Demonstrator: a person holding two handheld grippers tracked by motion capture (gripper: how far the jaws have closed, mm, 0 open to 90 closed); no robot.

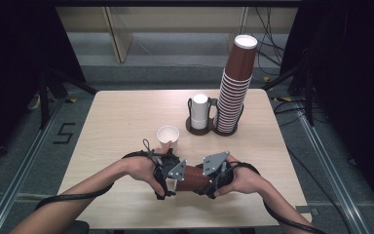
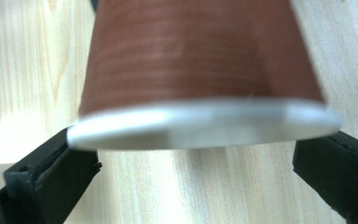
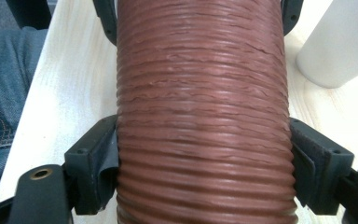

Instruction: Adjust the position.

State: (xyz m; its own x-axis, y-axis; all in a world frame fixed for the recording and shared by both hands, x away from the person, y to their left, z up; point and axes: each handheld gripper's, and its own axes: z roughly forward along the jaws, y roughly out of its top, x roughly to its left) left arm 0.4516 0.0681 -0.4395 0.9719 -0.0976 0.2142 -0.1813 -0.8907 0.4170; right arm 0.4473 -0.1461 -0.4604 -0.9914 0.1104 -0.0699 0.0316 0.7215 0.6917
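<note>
A brown ribbed paper cup (image 1: 193, 178) lies on its side just above the table's front middle, held between both hands. My right gripper (image 1: 205, 176) is shut on its ribbed body (image 3: 200, 93), one pad pressed to each side. My left gripper (image 1: 173, 178) holds the wide end, its jaws touching both ends of the white rim (image 2: 200, 123). In the right gripper view, the left gripper's fingers (image 3: 106, 21) hug the cup's far end. A white paper cup (image 1: 168, 135) stands upright just behind the left hand.
At the back right of the wooden table (image 1: 117, 112), a dark holder (image 1: 214, 127) carries a short stack of white cups (image 1: 199, 111) and a tall, right-leaning stack of brown cups (image 1: 236, 83). The person's jeans (image 3: 0, 93) show past the table's front edge.
</note>
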